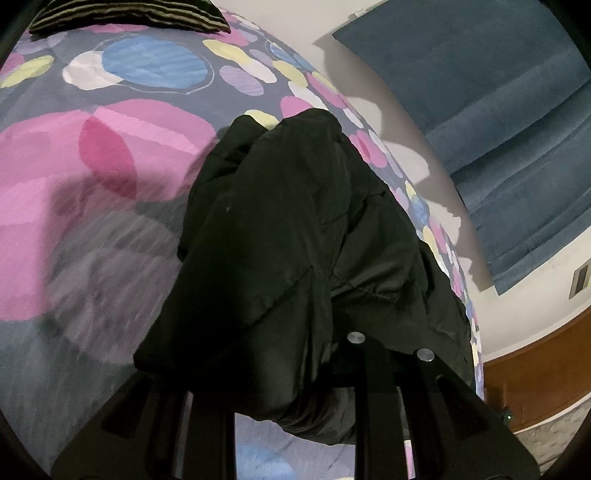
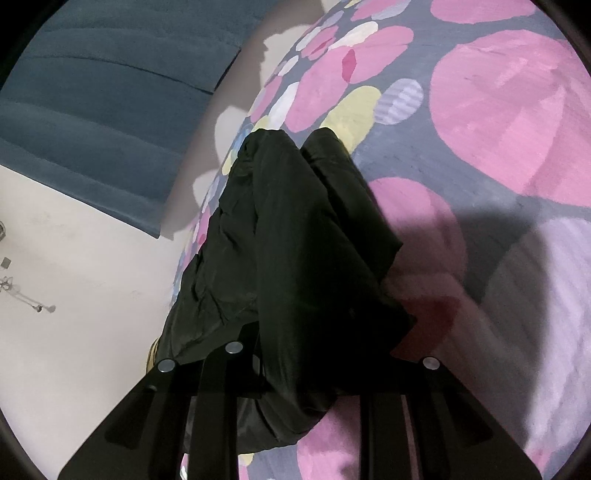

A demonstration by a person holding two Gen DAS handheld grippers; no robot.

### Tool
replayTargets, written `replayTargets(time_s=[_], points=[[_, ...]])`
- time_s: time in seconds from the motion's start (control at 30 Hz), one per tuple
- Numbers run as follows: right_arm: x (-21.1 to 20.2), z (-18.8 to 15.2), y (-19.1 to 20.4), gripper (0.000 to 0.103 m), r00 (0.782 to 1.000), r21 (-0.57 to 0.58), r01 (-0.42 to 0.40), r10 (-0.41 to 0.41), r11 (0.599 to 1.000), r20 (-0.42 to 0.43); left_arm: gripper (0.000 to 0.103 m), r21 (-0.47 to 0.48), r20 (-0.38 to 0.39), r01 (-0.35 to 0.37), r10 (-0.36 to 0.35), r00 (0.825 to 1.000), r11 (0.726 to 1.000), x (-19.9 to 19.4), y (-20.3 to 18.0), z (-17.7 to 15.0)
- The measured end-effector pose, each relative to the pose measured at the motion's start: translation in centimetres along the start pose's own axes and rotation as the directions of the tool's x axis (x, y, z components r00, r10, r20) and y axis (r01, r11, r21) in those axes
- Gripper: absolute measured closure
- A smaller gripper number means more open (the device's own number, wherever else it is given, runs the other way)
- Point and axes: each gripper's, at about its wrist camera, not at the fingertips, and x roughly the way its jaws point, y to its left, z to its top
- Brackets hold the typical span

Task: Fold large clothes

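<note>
Jacket [image 1: 295,229] fabric hangs bunched from both claws above the patterned bed [image 1: 92,192], its long axis running straight ahead. Left claw [image 1: 295,373] and right claw [image 2: 295,369] each seem clamped on cloth, equally near.

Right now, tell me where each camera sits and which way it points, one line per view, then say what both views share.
Left wrist: sits on the left gripper, looking along its jaws over the black garment draped across them, toward the patterned bedspread, a striped pillow and a blue curtain on the right.
Right wrist: sits on the right gripper, looking along its jaws over the black garment toward the patterned bedspread, the blue curtain on the left.
Shared: garment, bedspread, curtain; no hand or arm shows.
</note>
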Motion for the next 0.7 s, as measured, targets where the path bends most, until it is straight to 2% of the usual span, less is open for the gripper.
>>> replayTargets(time_s=[0.43,0.7], points=[[0.3,0.7,-0.4,0.080,1.000,-0.007,-0.023,0.023,1.000,-0.010,0.083,0.050,-0.002,0.003,-0.003,1.000,0.999,-3.2,0.2,-2.8],[0.9,1.1,-1.0,0.080,0.999,0.005,-0.040,0.040,0.999,-0.015,0.083,0.044,-0.020,0.013,-0.013,1.000,0.999,-3.5,1.2,-3.2]])
